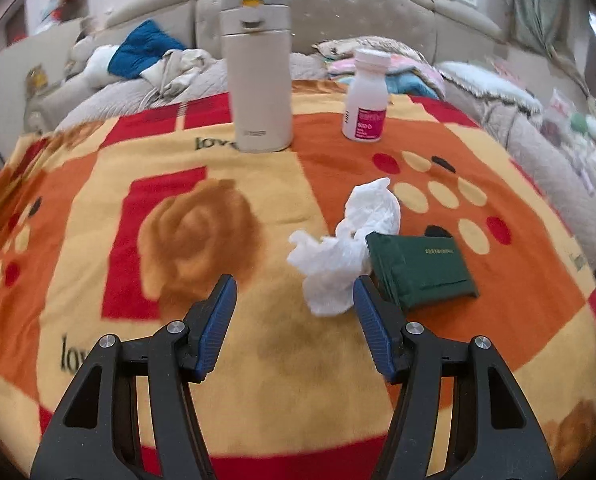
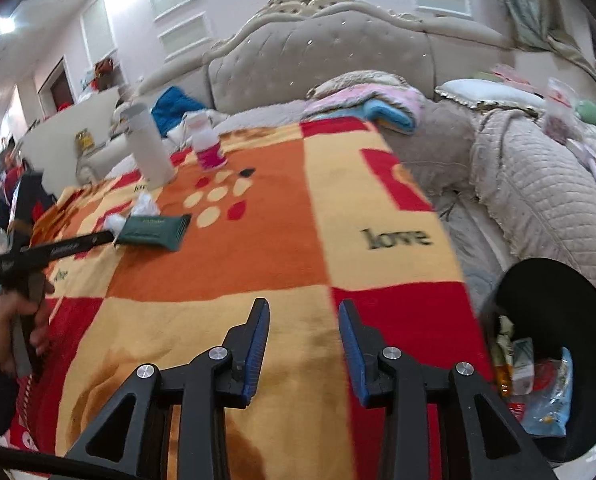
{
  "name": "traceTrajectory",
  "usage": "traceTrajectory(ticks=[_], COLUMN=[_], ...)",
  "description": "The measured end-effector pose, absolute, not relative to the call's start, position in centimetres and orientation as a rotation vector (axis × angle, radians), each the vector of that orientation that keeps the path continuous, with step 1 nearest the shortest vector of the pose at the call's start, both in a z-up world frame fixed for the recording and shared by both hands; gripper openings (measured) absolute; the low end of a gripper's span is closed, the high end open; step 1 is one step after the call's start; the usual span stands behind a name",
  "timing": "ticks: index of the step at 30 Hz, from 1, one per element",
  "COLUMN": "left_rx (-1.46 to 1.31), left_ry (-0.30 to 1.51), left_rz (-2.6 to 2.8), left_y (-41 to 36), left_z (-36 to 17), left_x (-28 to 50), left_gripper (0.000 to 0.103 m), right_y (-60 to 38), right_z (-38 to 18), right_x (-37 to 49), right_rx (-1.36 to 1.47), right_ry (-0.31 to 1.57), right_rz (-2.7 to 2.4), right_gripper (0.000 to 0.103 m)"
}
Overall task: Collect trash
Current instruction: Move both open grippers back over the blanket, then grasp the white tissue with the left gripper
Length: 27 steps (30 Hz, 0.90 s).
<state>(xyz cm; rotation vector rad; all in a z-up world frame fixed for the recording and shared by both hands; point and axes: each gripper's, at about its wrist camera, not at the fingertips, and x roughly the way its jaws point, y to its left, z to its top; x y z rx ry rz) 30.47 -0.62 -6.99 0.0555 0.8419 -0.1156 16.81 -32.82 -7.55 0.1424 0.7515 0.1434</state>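
Now, tissue (image 1: 343,244): crumpled on blanket (image 1: 218,208), twelve o'clock of left gripper (image 1: 294,300), jaws apart, empty, lined up to pinch.
Right gripper (image 2: 302,320): apart, empty.
Bin (image 2: 577,320): four o'clock, holding wrappers.

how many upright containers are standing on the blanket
2: a tall cream flask at the far edge of the blanket, and a white pill bottle with a pink label just right of it.

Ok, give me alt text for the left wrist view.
An open hand-held gripper hovers near a crumpled white tissue beside a green packet on a patterned blanket; a beige flask and pill bottle stand behind.
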Motion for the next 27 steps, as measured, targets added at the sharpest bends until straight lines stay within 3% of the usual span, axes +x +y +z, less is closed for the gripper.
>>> traceTrajectory(ticks=[7,9,10,19,21,23,27], left_rx=[0.045,0.033,0.035,0.003,-0.033,-0.061,-0.144], left_ry=[0.832,0.824,0.823,0.793,0.811,0.812,0.805], left_rz=[-0.177,-0.208,-0.229,-0.193,-0.178,-0.163,-0.137], left_y=[-1.5,-1.6,-1.8,0.7,1.7,2.5,3.9], left_z=[-7.7,-7.7,-7.6,-6.1,-6.6,-7.1,-7.9], left_x=[32.5,32.6,32.4,23.8,21.7,20.2,19.5], left_gripper=[0.058,0.023,0.01,0.01,0.01,0.01,0.013], right_y=[-31.4,-31.3,-31.3,-29.3,-27.3,-24.0,-18.1], right_z=[-8.2,-8.2,-8.2,-6.9,-6.6,-7.0,-9.0], right_x=[17.9,17.8,17.9,17.6,18.3,19.7,22.5], right_rx=[0.108,0.102,0.099,0.096,0.078,0.012,-0.035], right_ry=[0.781,0.783,0.786,0.712,0.707,0.749,0.9], right_rz=[0.136,0.136,0.134,0.219,0.332,0.428,0.57], right_gripper=[0.034,0.034,0.034,0.035,0.049,0.055,0.056])
